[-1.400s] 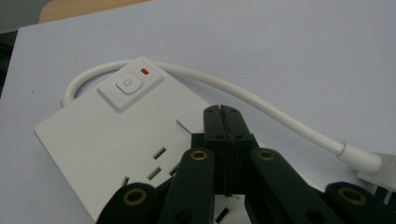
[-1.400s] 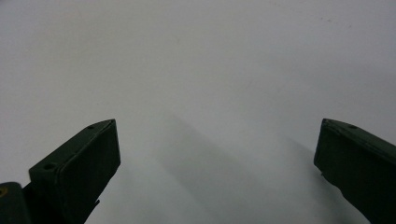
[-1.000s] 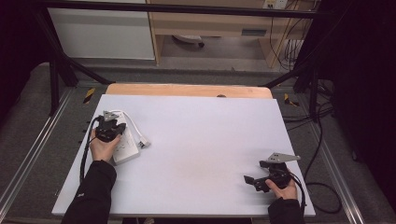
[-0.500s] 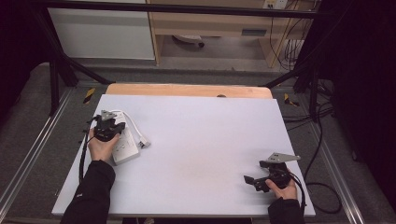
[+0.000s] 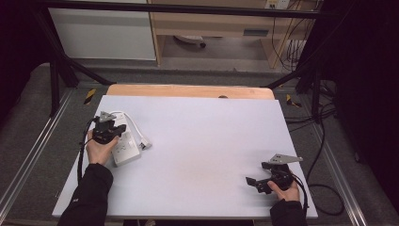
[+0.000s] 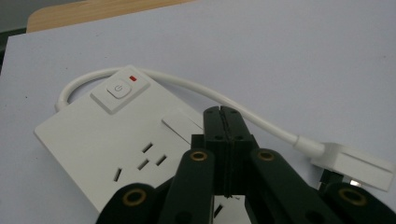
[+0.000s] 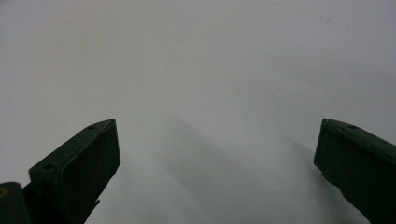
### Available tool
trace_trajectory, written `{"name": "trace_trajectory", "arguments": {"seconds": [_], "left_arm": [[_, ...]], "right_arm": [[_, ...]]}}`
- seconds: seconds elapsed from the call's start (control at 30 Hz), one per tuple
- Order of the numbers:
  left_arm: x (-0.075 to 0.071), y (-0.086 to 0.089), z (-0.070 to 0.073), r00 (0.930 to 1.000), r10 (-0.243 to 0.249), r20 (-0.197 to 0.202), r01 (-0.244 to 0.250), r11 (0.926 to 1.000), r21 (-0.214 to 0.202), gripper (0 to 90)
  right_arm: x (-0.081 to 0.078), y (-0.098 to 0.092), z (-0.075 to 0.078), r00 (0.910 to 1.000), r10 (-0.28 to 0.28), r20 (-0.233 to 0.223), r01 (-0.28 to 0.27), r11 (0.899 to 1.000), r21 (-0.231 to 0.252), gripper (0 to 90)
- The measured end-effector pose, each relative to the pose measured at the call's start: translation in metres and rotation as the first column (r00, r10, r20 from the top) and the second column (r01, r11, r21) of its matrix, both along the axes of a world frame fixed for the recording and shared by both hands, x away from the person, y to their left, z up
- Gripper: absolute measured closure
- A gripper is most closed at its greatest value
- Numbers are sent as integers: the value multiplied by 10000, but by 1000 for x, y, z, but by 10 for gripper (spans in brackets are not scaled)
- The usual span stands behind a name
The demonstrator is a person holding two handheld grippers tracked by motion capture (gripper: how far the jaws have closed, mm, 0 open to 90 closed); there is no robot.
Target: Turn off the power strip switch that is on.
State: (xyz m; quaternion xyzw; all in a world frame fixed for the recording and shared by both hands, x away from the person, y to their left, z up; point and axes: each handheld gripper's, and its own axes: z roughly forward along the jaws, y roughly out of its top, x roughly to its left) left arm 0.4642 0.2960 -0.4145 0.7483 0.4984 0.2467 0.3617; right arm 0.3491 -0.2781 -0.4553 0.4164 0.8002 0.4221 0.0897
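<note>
Step in hand, as I read it: left claw (image 6: 223,122) is clenched tight w/ nothing between its jaws, tips poised over the power strip (image 6: 109,140), pointing toward the power button (image 6: 117,89) just ahead & a bit left of the tips. Looks like a poke at the switch rather than a grab. Can't tell if the tips touch the strip's face. In the high view the left claw (image 5: 106,129) sits over the strip (image 5: 124,149), near the desk's (image 5: 211,136) left edge.

Next move prob. calls for nudging the closed tips fwd & left onto the button, then a straight press down; the red indicator (image 6: 133,78) just beyond the button should show the result.

Right claw (image 7: 215,154) is released, jaws spread wide over bare desk, well apart from the strip; in the high view the right claw (image 5: 256,182) rests near the front right corner.

Materials: strip is a flat rectangular slab of smooth white plastic w/ slotted sockets, raised square button. Cord (image 6: 233,105) is round, white, rubbery-looking, looping from behind the strip, past the tips' right, to a flat plug (image 6: 350,161). Desk top is matte, pale, w/ a wood edge at the far side.
</note>
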Motion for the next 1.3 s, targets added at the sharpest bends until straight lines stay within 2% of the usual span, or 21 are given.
{"name": "trace_trajectory", "arguments": {"seconds": [0.2, 0.3, 0.47, 0.83, 1.3], "left_arm": [[-7, 3, 6, 9999, -145, -24, 145, 9999, -5, 892], [-10, 4, 9, 9994, -318, -141, 317, 9994, -129, 853], [-15, 4, 11, 9987, -487, -132, 487, 9988, 4, 741], [-28, 0, 18, 9928, -1183, -168, 1184, 9929, 59, 448], [-50, -3, 24, 9896, -1417, -237, 1417, 9899, 0, 196]], "right_arm": [[0, 0, 0, 10000, 7, 2, -7, 10000, -38, 10], [0, 0, 0, 10000, 2, 9, -2, 10000, -27, 10], [0, 0, 0, 10000, 9, 4, -9, 10000, -27, 10], [0, 0, 0, 10000, 8, 15, -8, 10000, -5, 10], [0, 0, 0, 10000, -7, 30, 7, 10000, 30, 10]]}}
